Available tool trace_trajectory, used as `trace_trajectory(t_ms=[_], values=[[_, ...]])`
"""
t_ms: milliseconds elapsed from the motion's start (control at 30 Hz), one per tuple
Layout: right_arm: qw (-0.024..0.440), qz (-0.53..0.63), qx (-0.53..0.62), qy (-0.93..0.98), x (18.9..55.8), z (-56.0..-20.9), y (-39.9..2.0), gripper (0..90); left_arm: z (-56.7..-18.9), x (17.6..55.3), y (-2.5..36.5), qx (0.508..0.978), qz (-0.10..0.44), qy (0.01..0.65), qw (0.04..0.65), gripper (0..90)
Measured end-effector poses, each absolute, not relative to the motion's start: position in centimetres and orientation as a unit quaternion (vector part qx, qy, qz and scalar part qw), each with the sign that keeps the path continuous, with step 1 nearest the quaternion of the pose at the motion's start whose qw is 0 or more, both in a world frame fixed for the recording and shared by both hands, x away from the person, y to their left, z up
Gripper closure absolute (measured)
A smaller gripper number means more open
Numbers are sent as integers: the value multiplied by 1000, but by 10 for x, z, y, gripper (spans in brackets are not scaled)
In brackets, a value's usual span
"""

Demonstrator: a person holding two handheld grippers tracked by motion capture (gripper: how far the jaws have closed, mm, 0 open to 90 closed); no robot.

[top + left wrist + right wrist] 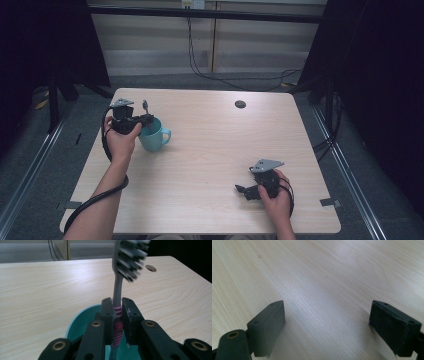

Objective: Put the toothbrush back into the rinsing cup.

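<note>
Toothbrush handle, grey plastic with pink ribbed bands (117, 315), stands clamped between the black jaws of the left claw (117, 308), whose pads press on it from both sides. In the left gripper view the grey-bristled head rises above the jaws, slightly blurred, and the lower end of the handle drops into the round teal ceramic mug (80, 325) just beneath the jaws. From the high view the left claw (145, 120) sits over the rim of that mug (152, 137), which stands upright on the pale wood-grain tabletop (210, 145) near its left side, its handle pointing right. The toothbrush (145, 105) shows there as a small dark stalk sticking up above the claw.

Well apart, near the front right corner of the tabletop, the right claw (243, 190) is held low by the person's right hand (277, 200), its jaws pointing left across the wood. In the right gripper view those jaws stand wide apart with bare tabletop (324, 290) between them, gripping nothing (327, 322).

A small dark round grommet (240, 104) sits in the tabletop near its far edge, right of centre.
</note>
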State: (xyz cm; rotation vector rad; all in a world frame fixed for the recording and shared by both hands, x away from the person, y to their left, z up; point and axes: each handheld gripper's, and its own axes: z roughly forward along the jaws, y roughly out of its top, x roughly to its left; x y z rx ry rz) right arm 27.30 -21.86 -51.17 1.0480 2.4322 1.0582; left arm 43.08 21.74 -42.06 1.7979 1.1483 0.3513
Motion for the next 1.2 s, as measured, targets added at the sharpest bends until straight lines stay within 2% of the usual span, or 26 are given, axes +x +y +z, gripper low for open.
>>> trace_trajectory(t_ms=[833,1033,1200], values=[[144,367,363,844,273,-512,-218,128,-427,432,209,747,142,460,459,770],[144,368,363,844,273,-512,-218,128,-424,431,209,747,142,460,458,743],[144,368,363,844,273,-512,-218,128,-421,428,210,747,141,458,461,678]])
